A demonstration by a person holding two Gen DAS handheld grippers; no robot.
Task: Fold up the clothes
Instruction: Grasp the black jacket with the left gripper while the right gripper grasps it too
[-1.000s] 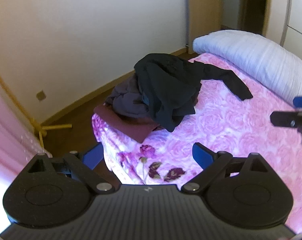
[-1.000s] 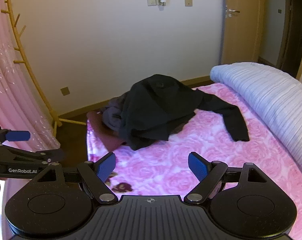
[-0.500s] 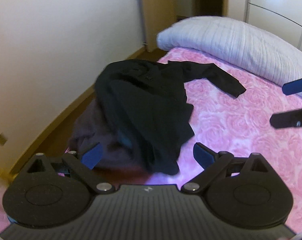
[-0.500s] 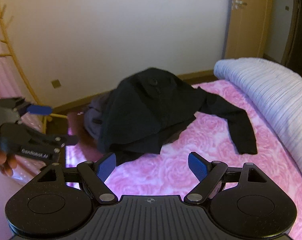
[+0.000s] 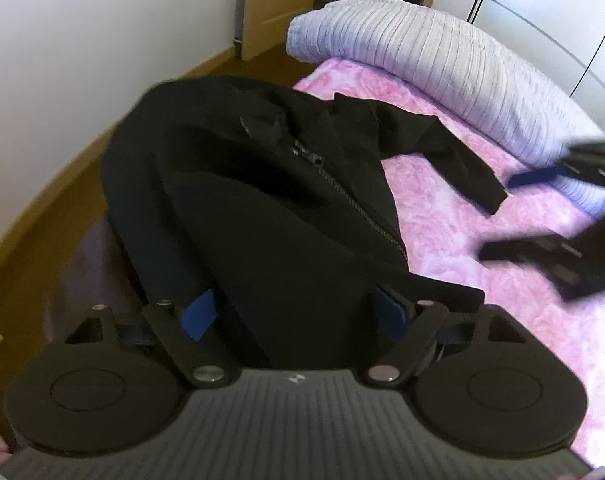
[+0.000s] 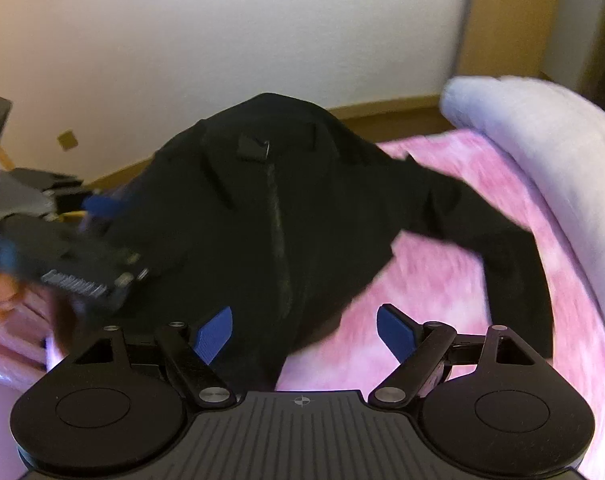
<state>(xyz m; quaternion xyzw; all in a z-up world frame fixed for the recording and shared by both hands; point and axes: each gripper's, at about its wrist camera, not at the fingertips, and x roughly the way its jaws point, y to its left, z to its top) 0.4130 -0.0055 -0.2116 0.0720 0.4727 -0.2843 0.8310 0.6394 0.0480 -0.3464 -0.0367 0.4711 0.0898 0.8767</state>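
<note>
Black zip-front fleece jacket [image 5: 270, 200] heaped at the corner of the pink rose-patterned bedspread [image 5: 482, 240], one sleeve trailing toward the pale ribbed bolster [image 5: 442, 52]. My left gripper [image 5: 294, 316] is spread wide over the hem fabric; my right gripper [image 6: 304, 330] is likewise agape, nothing pinched. Best to take one layer at the hem, both sides, then lift and shake flat before any fold.

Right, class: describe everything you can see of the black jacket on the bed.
The black jacket is matte, soft-looking fabric with a dark zipper down its front. It lies crumpled in a mound on the pink floral bedspread, apparently atop other dark clothes. One sleeve stretches out flat toward the pale striped bolster. Both open grippers, left and right, hover at its near hem.
</note>
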